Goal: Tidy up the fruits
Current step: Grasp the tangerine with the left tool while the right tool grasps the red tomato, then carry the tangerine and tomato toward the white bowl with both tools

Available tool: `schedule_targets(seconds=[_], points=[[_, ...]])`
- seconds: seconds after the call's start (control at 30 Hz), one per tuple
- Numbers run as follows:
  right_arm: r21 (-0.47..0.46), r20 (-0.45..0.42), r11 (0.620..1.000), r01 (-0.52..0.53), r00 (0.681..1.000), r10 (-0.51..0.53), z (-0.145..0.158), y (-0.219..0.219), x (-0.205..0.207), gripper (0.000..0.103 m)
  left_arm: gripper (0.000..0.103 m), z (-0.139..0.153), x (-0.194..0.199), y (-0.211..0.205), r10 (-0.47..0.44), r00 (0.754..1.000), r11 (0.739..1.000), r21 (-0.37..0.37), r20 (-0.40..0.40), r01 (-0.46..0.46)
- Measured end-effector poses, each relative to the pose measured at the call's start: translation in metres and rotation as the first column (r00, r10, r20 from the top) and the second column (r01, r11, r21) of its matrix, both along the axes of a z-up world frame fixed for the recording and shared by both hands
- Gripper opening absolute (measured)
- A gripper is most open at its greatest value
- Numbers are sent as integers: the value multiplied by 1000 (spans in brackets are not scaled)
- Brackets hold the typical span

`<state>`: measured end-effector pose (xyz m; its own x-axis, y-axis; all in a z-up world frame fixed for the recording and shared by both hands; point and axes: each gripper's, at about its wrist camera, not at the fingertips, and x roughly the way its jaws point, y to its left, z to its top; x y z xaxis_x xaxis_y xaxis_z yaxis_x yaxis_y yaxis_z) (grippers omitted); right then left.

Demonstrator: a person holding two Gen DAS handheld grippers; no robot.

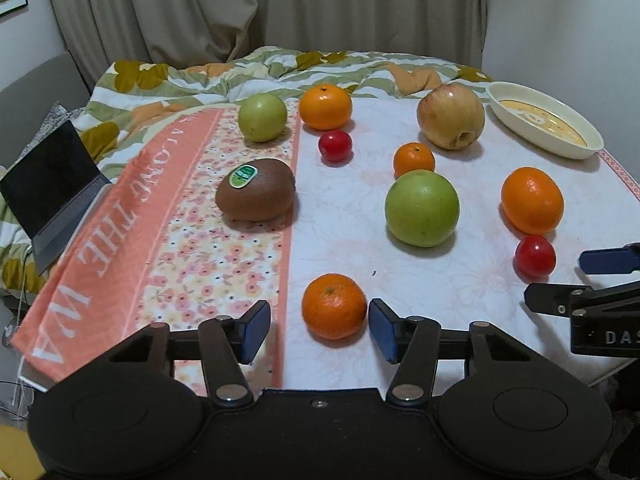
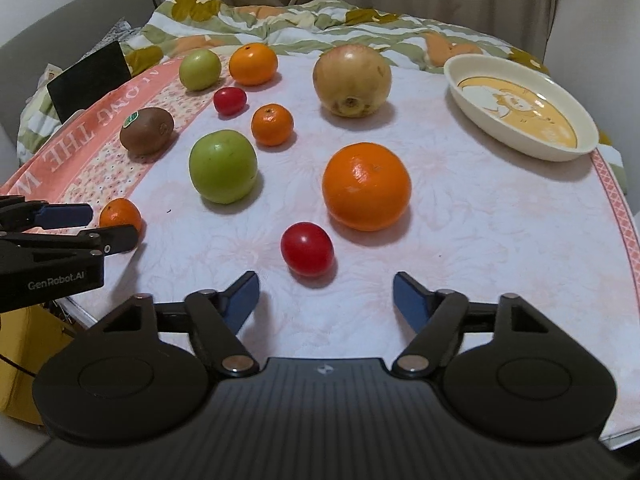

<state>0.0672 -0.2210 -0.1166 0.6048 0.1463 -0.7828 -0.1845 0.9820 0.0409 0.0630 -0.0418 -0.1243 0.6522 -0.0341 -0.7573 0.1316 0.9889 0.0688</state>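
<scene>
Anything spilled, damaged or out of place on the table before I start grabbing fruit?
Nothing spilled or damaged. The oval dish sits upright and empty at the far right, while every fruit, like the kiwi, lies loose on the cloth.

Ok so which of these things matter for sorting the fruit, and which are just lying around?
For the job:
oranges
green apples
red fruits
kiwi
yellowish apple
cream dish

Just lying about:
laptop
floral quilt
curtain
</scene>
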Motion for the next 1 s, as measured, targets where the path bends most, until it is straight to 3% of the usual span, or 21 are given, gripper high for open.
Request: schedule_targets(seconds=[0.13,0.3,0.43,0.6,1.0], points=[[9,-9,1000,12,1000,-12,-5,1,7,79,41,-5,5,-3,-26,1000,1000,-10,-14,26],[12,0,1000,24,1000,-24,-4,2,13,68,40,-5,7,-3,-41,999,999,-19,-14,41],[10,2,1000,24,1000,-24,-3,5,14,52,40,-4,7,-1,-51,998,998,-26,-20,51],[-5,10,1000,22,1000,-22,-3,13,15,44,40,-4,7,1,-69,997,997,-29,-21,69],[10,35,998,54,998,-54,21,25,12,43,40,22,11,12,-108,994,993,-53,3,108]])
